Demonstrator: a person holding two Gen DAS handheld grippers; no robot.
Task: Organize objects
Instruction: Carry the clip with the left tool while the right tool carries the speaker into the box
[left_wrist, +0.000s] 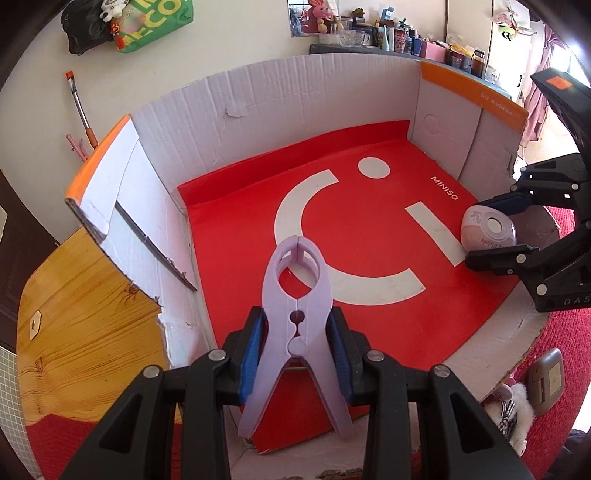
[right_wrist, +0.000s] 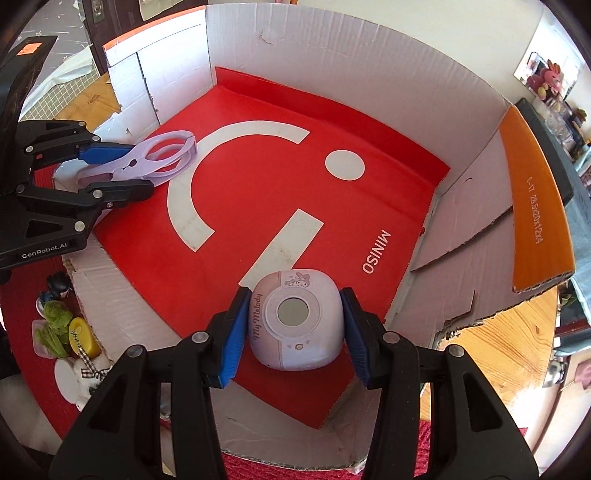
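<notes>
My left gripper (left_wrist: 295, 328) is shut on a large lilac plastic clip (left_wrist: 295, 295) and holds it over the near side of an open cardboard box (left_wrist: 295, 92) with a red Miniso liner. The clip also shows in the right wrist view (right_wrist: 155, 158), held by the left gripper (right_wrist: 122, 173). My right gripper (right_wrist: 293, 332) is shut on a rounded pink and white My Melody case (right_wrist: 295, 317), over the box's red floor. In the left wrist view the case (left_wrist: 487, 229) sits between the right gripper's fingers (left_wrist: 491, 254) at the box's right side.
The box rests on a red mat (left_wrist: 554, 369) beside a wooden table top (left_wrist: 92, 314). Small items lie outside the box: a yellow jar (right_wrist: 83, 332), a green fuzzy thing (right_wrist: 55, 321), a plush toy (left_wrist: 509, 410). A cluttered shelf (left_wrist: 388, 37) runs along the far wall.
</notes>
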